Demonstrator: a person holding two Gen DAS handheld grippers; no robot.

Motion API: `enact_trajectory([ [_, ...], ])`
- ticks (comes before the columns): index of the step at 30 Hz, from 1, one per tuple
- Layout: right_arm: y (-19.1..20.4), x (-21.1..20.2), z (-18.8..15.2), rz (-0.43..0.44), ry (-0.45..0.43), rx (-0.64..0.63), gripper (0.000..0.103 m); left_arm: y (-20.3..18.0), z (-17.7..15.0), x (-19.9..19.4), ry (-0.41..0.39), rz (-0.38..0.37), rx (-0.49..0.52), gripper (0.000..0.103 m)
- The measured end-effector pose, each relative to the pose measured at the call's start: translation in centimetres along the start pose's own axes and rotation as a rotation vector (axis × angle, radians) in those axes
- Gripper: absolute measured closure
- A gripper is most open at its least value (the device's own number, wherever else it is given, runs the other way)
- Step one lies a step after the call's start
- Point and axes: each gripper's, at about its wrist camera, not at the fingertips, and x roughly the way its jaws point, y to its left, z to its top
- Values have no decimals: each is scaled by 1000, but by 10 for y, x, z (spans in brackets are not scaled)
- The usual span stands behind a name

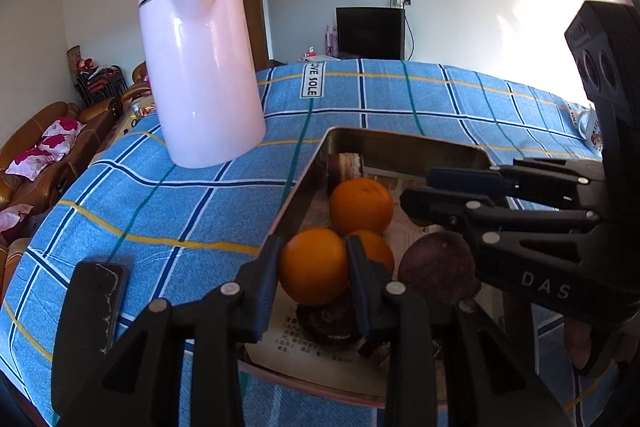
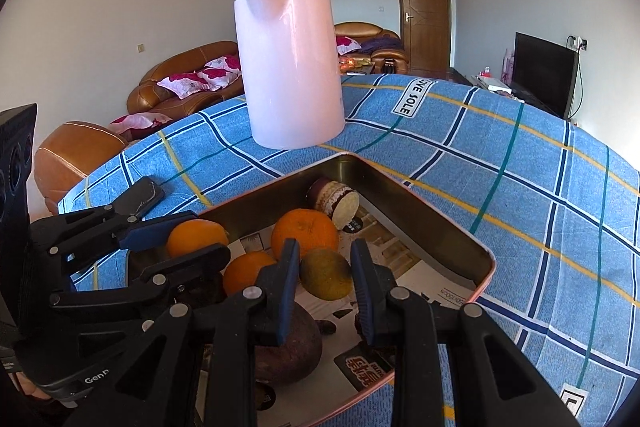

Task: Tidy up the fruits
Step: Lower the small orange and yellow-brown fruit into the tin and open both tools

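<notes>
A shallow metal tray lined with printed paper sits on the blue checked tablecloth. In it lie oranges, dark brown round fruits and a cut roll. My left gripper is shut on an orange over the tray's near left corner. Another orange lies behind it. My right gripper stands around a yellow-green fruit, jaws close at its sides; it also shows in the left wrist view with its jaws nearly together. A dark brown fruit lies below it.
A tall pink kettle stands on the cloth behind the tray's left corner. A black phone lies at the near left. A white mug is at the far right edge. Sofas and a television stand beyond the table.
</notes>
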Motion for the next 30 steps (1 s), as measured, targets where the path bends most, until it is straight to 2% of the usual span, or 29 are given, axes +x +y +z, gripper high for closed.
enact_trajectory([
  [6, -1, 4, -3, 14, 31, 13, 75, -2, 0, 0, 2, 2, 3, 65],
  [9, 0, 2, -4, 24, 32, 13, 74, -4, -1, -1, 0, -8, 2, 57],
  [12, 0, 0, -5, -3, 29, 16, 63, -5, -3, -5, -6, -4, 5, 53],
  [17, -5, -9, -8, 5, 7, 40, 60, -7, -2, -21, -63, 13, 6, 32],
  [21, -8, -25, -9, -2, -25, 56, 58, -3, 2, -35, -106, 3, -14, 31],
  [23, -9, -35, -10, -19, -48, 60, 49, -1, 3, -42, -129, 3, -25, 30],
  [25, -10, -45, -11, -36, -72, 65, 45, -1, 3, -48, -147, 1, -31, 26],
  [30, -10, -66, -14, -75, -117, 67, 44, -3, 5, -55, -168, 1, -38, 24],
])
